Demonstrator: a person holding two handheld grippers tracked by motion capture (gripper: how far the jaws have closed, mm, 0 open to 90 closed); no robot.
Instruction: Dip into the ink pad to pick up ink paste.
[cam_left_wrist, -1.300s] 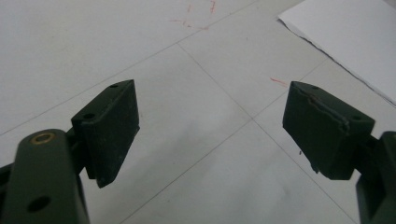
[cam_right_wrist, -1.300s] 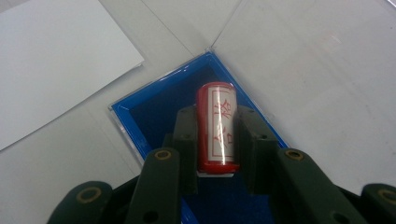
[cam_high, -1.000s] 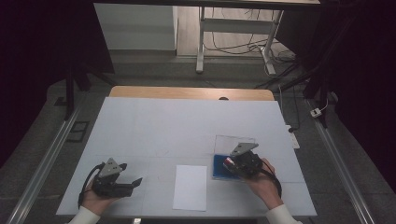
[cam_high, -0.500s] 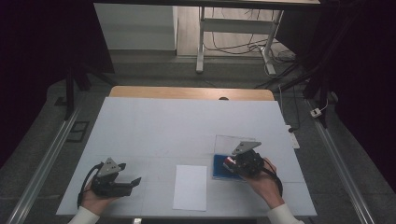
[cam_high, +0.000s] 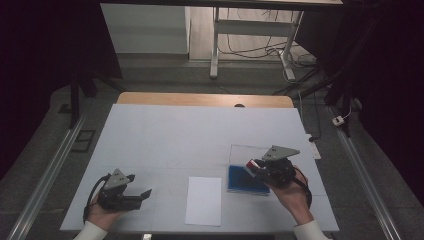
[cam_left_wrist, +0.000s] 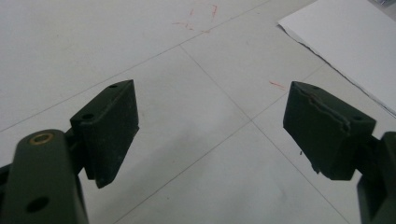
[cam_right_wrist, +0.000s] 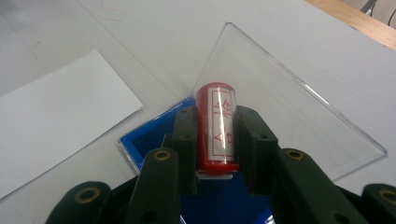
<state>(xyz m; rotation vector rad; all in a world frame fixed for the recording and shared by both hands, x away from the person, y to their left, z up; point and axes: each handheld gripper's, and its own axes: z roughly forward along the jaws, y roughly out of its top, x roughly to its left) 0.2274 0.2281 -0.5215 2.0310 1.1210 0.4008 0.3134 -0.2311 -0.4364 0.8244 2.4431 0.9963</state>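
A red cylindrical stamp (cam_right_wrist: 217, 126) with a white label of red characters is clamped between the jaws of my right gripper (cam_right_wrist: 217, 116). In the high view that gripper (cam_high: 255, 166) hovers over a blue ink pad (cam_high: 240, 181), the stamp (cam_high: 251, 164) pointing left. The pad's blue tray (cam_right_wrist: 144, 140) lies just under the stamp, and its clear lid (cam_right_wrist: 289, 107) stands open behind. A white sheet of paper (cam_high: 203, 200) lies left of the pad. My left gripper (cam_high: 145, 194) rests at the table's left front, jaws open (cam_left_wrist: 210, 121) over bare table.
The white table top (cam_high: 200, 135) has faint grid lines and small red marks. A corner of the paper (cam_left_wrist: 350, 42) lies to the upper right in the left gripper view. A wooden strip (cam_high: 205, 99) runs along the far edge. Metal rails flank the table.
My right gripper has lifted a little with the stamp, away from the blue pad. The left gripper has stayed in place.
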